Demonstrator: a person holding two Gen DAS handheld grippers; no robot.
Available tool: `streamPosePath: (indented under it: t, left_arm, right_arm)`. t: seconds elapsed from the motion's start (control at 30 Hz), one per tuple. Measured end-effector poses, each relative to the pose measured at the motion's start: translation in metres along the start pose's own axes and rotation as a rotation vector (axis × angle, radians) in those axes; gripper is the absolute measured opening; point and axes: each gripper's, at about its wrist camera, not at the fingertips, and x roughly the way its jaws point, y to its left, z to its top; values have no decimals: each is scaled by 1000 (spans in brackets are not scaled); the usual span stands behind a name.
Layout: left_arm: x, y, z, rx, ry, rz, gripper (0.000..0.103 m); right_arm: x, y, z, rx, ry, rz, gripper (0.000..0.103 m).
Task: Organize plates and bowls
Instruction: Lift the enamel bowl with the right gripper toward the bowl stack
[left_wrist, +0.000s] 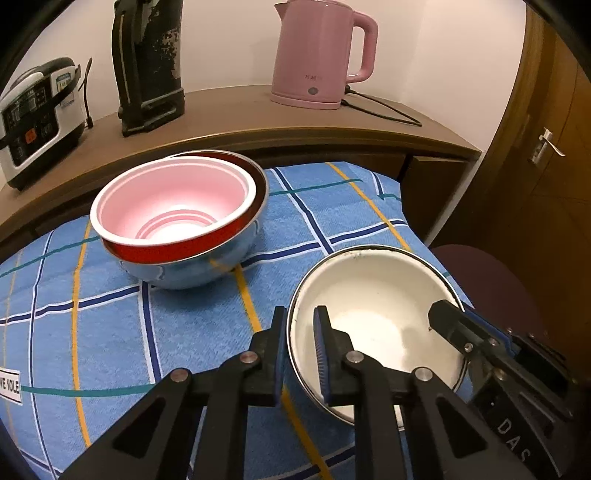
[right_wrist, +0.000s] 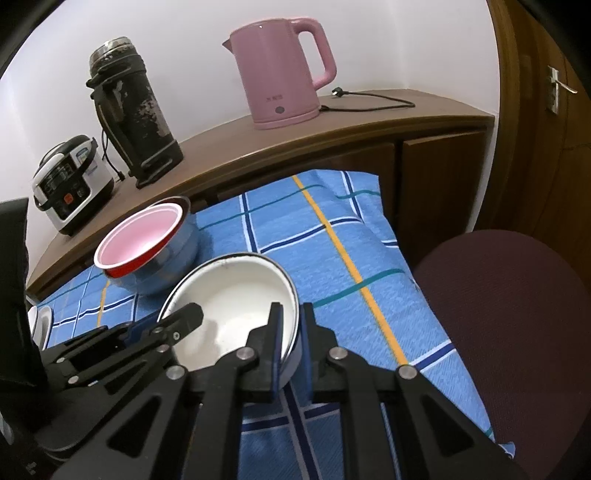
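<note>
1. Both pairs of fingers pinch the rim of the white enamel bowl (left_wrist: 373, 332) from opposite sides: the left gripper (left_wrist: 301, 347) has one finger outside the wall and one inside, and the right gripper (right_wrist: 291, 345) clamps the opposite rim the same way.
2. In the left wrist view the right gripper's fingers (left_wrist: 448, 325) reach over the bowl's far rim; in the right wrist view the left gripper's fingers (right_wrist: 184, 317) come in over its left rim.
3. That white bowl sits over the blue plaid cloth (left_wrist: 110, 325) covering the desk, near its right edge.
4. Behind it to the left, a pink-lined red bowl (left_wrist: 173, 206) is nested, tilted, inside a shiny steel bowl (left_wrist: 199, 266) that rests on the cloth.
5. On the wooden counter (left_wrist: 229, 118) beyond stand a pink kettle (left_wrist: 317, 55), a black flask (left_wrist: 151, 62) and a rice cooker (left_wrist: 33, 122).
6. A maroon chair seat (right_wrist: 509, 332) lies just beside the cloth's right edge.
</note>
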Motion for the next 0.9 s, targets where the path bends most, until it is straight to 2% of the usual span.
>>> streamPosePath:
  t: [0.37,0.7,0.9]
  left_arm:
    - [-15,5,-2,17,-23,15,13]
    - [-35,24,-4,1,-55,27,13]
    - [-51,42,-7,-19,-82,66,13]
  right_arm:
    - [-11,8,-4,5,0,12,7]
    - [-22,34,-1,-31,-21,40,7]
    - [-22,60,0,-75,-35,72,7]
